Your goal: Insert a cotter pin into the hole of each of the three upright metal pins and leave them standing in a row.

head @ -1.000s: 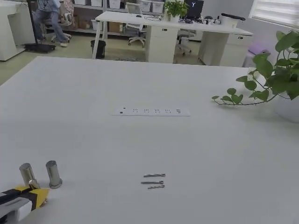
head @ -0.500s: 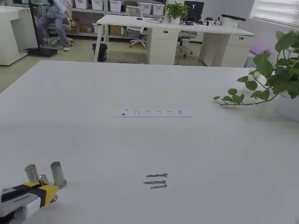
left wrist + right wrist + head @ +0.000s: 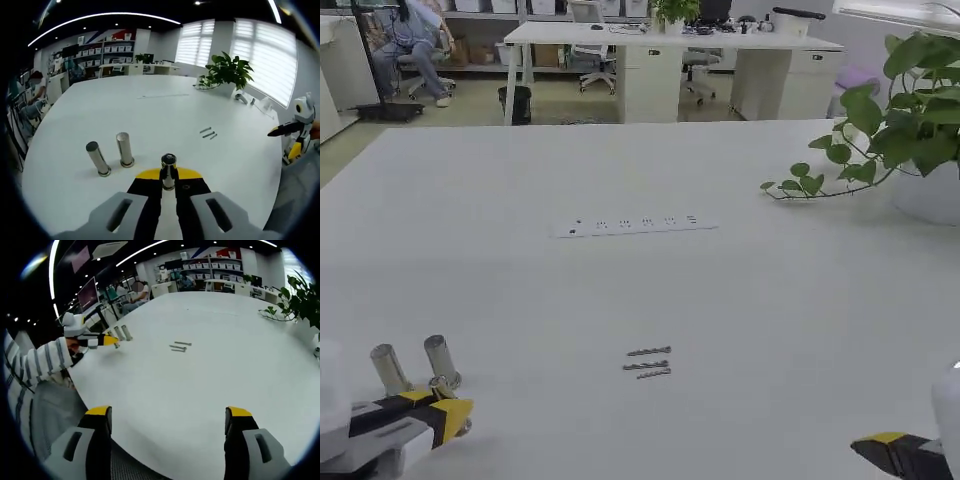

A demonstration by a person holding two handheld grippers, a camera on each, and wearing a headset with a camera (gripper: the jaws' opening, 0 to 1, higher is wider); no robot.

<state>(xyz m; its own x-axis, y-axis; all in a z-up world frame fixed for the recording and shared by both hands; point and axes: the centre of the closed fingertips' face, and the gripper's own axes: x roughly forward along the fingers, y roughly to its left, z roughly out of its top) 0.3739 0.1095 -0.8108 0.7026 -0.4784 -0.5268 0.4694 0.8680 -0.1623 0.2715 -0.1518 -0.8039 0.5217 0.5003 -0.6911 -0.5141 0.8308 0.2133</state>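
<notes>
Pin (image 3: 168, 164) clenched in left gripper (image 3: 168, 177), two more pins (image 3: 125, 149) beside it; right gripper (image 3: 167, 413) spread wide above the table (image 3: 210, 365).

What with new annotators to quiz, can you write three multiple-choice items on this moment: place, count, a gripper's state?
1. Where do the cotter pins lie? A beside the plant pot; B mid-table, this side of the power strip; C on the floor.
2. How many metal pins stand free of any gripper? A one; B two; C three.
3. The right gripper is: A open and empty; B shut on a cotter pin; C shut on a metal pin.
Answers: B, loose on bare tabletop; B, the left gripper clamps the third; A, jaws wide apart, nothing between.
</notes>
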